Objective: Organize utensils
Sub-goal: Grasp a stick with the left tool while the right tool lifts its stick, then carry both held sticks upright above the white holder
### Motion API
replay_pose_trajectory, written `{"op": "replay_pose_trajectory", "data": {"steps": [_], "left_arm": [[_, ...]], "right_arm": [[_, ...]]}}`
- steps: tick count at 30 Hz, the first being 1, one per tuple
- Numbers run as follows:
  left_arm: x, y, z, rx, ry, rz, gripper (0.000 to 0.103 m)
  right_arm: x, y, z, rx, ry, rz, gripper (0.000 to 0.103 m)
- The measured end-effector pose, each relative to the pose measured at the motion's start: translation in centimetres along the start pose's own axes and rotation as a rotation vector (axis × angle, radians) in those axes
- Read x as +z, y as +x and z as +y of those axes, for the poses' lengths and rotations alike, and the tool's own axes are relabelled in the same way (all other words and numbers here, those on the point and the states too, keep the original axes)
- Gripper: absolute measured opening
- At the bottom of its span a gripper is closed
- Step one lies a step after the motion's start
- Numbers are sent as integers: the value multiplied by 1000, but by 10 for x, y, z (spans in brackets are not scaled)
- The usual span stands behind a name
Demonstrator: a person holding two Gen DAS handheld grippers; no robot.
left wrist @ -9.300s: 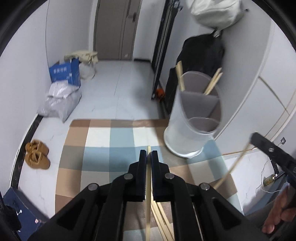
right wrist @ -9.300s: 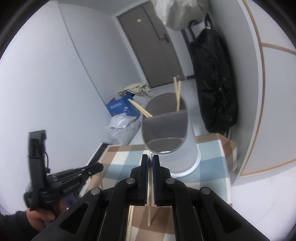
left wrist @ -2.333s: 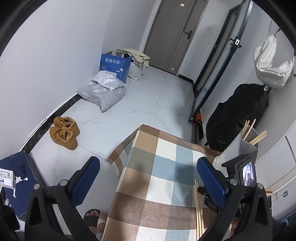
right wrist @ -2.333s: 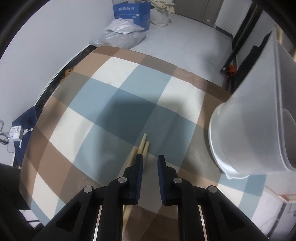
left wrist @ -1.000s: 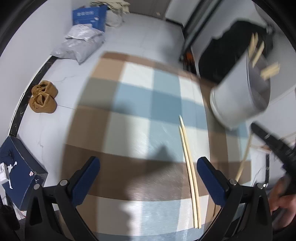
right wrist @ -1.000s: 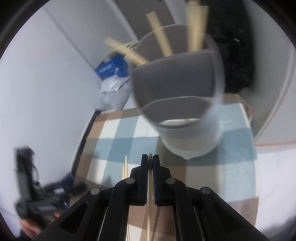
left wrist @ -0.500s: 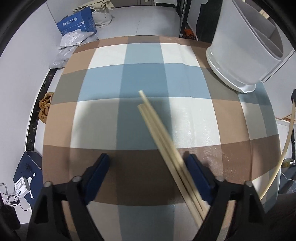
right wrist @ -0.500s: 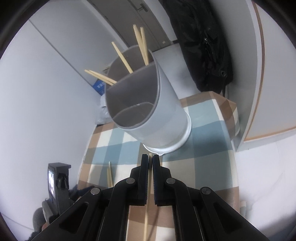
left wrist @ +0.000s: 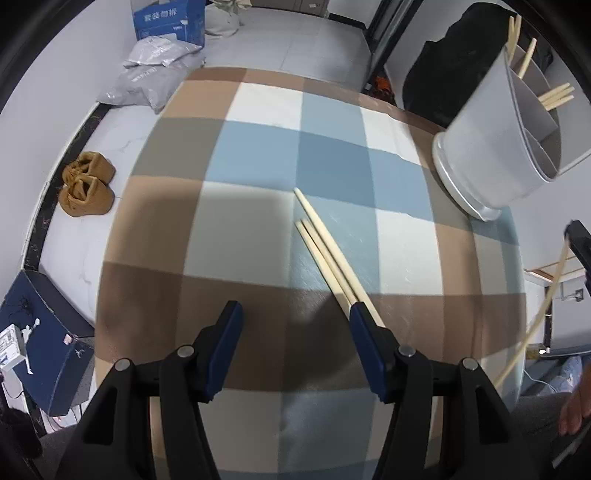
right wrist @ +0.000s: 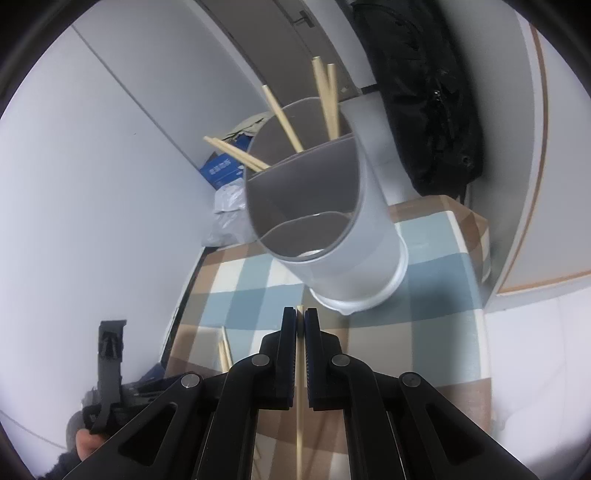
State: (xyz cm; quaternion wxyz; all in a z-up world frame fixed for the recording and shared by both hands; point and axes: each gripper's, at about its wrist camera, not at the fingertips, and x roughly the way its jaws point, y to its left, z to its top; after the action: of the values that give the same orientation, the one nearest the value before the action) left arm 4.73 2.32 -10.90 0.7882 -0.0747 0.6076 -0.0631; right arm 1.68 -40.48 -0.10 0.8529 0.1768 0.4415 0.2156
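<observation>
A grey divided utensil holder point(right wrist: 328, 236) stands on the checked tablecloth point(left wrist: 258, 229); several wooden chopsticks point(right wrist: 325, 96) lean in its far compartment. It also shows in the left wrist view point(left wrist: 495, 147) at the far right. My right gripper point(right wrist: 300, 314) is shut on a single chopstick point(right wrist: 299, 387), just in front of the holder's base. My left gripper point(left wrist: 293, 314) is open and empty above the cloth; its right fingertip is over the near end of three loose chopsticks point(left wrist: 325, 247) lying on the cloth.
The table's edges drop to a white tiled floor. Brown slippers point(left wrist: 86, 188), grey bags point(left wrist: 155, 77) and a blue box point(left wrist: 168, 18) lie on the floor to the left. A black bag point(right wrist: 424, 96) hangs behind the holder.
My left gripper has narrowed and come closer over the loose chopsticks. My right gripper, still holding its chopstick, has moved nearer the holder.
</observation>
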Motion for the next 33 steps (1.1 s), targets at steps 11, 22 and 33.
{"op": "replay_pose_trajectory", "data": {"steps": [11, 22, 33], "left_arm": [[3, 16, -21, 162, 87, 13, 66], [28, 21, -2, 193, 8, 59, 55], [22, 14, -22, 195, -47, 17, 0]], "right_arm": [[2, 3, 7, -2, -20, -3, 4], [7, 3, 7, 19, -5, -3, 4], [10, -9, 8, 17, -4, -47, 4]]}}
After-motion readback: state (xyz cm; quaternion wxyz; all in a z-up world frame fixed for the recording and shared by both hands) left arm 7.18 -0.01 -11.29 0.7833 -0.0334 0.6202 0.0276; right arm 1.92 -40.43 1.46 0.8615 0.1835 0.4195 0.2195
